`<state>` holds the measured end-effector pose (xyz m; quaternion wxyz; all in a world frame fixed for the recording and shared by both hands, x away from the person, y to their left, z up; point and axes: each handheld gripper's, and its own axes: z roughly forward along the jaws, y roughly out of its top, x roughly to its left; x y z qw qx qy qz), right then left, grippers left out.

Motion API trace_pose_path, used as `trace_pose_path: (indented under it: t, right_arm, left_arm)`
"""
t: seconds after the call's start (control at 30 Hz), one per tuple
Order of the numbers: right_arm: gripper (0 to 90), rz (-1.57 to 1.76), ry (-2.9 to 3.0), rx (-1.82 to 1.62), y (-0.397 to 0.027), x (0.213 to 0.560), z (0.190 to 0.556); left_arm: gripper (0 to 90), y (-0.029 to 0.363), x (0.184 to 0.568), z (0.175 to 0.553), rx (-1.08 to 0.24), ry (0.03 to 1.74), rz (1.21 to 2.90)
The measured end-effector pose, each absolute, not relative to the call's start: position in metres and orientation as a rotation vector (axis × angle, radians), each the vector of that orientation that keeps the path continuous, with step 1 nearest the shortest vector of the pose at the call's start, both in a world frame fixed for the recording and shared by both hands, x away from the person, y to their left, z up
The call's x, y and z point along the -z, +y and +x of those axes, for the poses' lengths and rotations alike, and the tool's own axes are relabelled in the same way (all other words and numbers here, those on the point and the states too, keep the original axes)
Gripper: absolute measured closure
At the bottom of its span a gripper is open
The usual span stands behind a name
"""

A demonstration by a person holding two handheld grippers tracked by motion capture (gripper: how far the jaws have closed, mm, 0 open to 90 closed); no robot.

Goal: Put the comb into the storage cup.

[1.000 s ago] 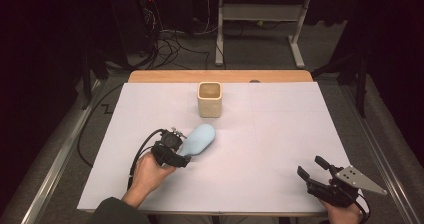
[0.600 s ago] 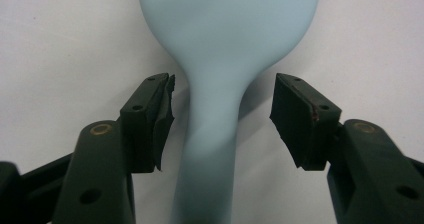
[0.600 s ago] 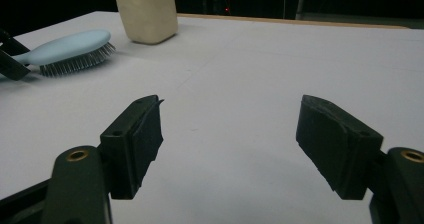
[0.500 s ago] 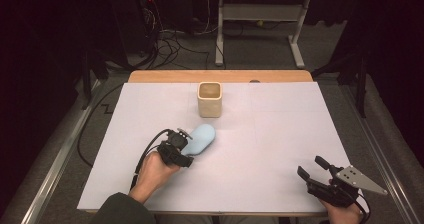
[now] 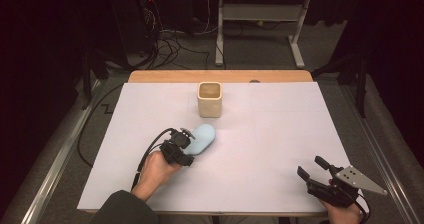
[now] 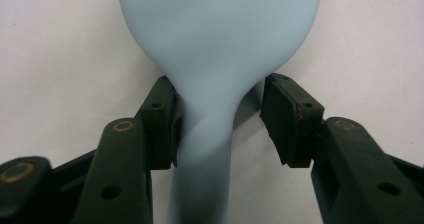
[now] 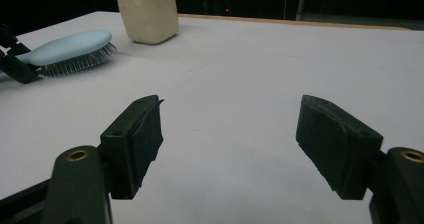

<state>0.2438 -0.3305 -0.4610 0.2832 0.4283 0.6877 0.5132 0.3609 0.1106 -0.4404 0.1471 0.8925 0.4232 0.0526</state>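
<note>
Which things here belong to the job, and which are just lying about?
In the job:
- pale blue plastic hairbrush, bristles down on the table
- left gripper, jaws just closing around its handle, one pad not yet touching

Lying about:
- cream square cup
- right gripper, open, idle

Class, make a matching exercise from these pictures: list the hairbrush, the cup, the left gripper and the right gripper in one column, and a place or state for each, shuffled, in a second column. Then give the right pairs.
Things:
1. hairbrush
2. cup
3. left gripper
4. right gripper

Places or states:
A. jaws open over bare table, nothing between them
B. stands upright near the table's far edge
C. lies bristles down, light blue
D. jaws either side of a handle, just been closing, one pad not yet touching

Pairs: 1-C, 2-B, 3-D, 4-A
</note>
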Motion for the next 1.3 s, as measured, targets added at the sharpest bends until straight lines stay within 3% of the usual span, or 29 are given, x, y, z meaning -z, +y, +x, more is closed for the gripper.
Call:
trace_pose_path:
  t: [0.27,1.0,1.3]
  right_arm:
    - [27.0,1.147,1.843,-1.379,-0.3308,0.4612,0.2441]
    - [27.1,1.149,1.843,-1.38,-0.3309,0.4614,0.2443]
    - [27.2,1.155,1.839,-1.379,-0.3315,0.4619,0.2445]
  left_arm:
    - [52.6,0.1095,0.44,0.3628,-0.137,1.221,2.583]
    - [67.8,0.1087,0.4386,0.3656,-0.131,1.229,2.6]
    - [68.8,0.1092,0.4384,0.3647,-0.135,1.212,2.6]
